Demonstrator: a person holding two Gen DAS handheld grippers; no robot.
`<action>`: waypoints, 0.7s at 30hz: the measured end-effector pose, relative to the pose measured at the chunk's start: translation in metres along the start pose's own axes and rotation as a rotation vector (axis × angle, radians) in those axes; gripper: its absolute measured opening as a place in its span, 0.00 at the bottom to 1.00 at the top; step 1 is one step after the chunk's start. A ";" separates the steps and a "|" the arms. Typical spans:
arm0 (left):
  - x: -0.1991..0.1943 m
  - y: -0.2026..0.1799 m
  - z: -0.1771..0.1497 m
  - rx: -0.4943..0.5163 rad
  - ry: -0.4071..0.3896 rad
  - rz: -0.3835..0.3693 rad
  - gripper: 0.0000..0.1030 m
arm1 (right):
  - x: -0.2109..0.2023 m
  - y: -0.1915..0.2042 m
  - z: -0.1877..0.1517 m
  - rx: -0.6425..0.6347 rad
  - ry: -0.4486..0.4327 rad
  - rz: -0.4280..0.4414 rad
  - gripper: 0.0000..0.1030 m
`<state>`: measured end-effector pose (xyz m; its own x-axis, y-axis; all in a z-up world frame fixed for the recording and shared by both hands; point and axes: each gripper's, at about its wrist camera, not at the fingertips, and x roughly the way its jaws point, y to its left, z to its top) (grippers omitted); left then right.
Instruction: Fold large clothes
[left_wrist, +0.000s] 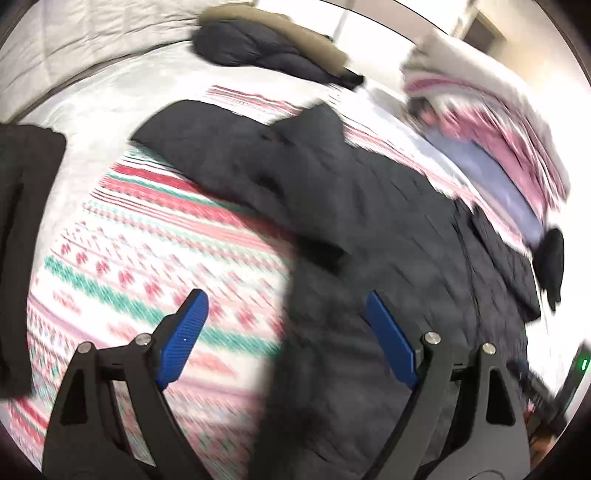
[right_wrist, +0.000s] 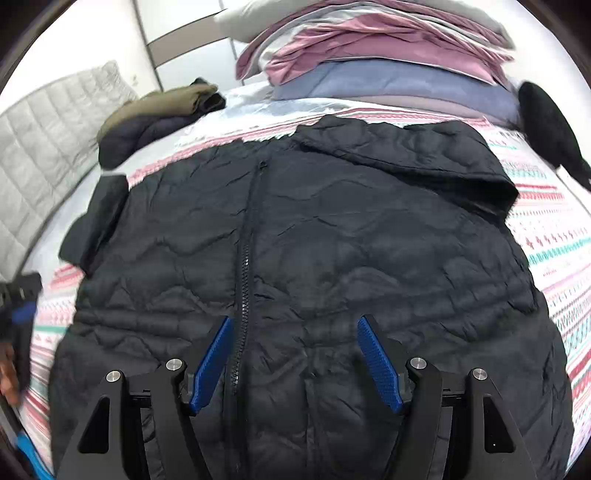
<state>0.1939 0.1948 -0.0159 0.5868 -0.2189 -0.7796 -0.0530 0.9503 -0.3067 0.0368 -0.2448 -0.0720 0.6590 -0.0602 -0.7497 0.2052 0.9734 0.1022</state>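
A black quilted jacket (right_wrist: 332, 240) lies spread flat on a bed, its front zipper (right_wrist: 245, 266) running up the middle. A flap of it is folded over at its upper right (right_wrist: 424, 158). My right gripper (right_wrist: 295, 321) hovers over the jacket's lower part, open, with the zipper just inside its left pad and nothing gripped. In the blurred left wrist view, the same jacket (left_wrist: 369, 206) runs diagonally. My left gripper (left_wrist: 284, 299) is open over its left edge, one finger above the bedspread (left_wrist: 147, 258) and one above the jacket. The left gripper (right_wrist: 22, 317) also shows at the right wrist view's left edge.
A dark coat with a tan fur trim (right_wrist: 155, 118) lies at the back of the bed. Folded pink and blue bedding (right_wrist: 388, 62) is stacked at the head. A black item (right_wrist: 554, 136) sits at the right, another dark garment (left_wrist: 26, 221) at the left.
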 end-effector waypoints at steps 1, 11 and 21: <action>0.005 0.011 0.007 -0.019 -0.006 0.006 0.85 | 0.004 0.002 0.000 -0.009 0.001 -0.005 0.69; 0.098 0.074 0.088 -0.146 -0.045 0.075 0.85 | 0.040 -0.004 0.010 -0.069 0.037 -0.096 0.69; 0.131 0.097 0.125 -0.184 -0.169 0.160 0.04 | 0.060 -0.006 0.012 -0.092 0.063 -0.135 0.69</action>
<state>0.3671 0.2856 -0.0796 0.6847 -0.0143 -0.7287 -0.2928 0.9102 -0.2930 0.0839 -0.2572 -0.1103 0.5830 -0.1810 -0.7921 0.2201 0.9736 -0.0604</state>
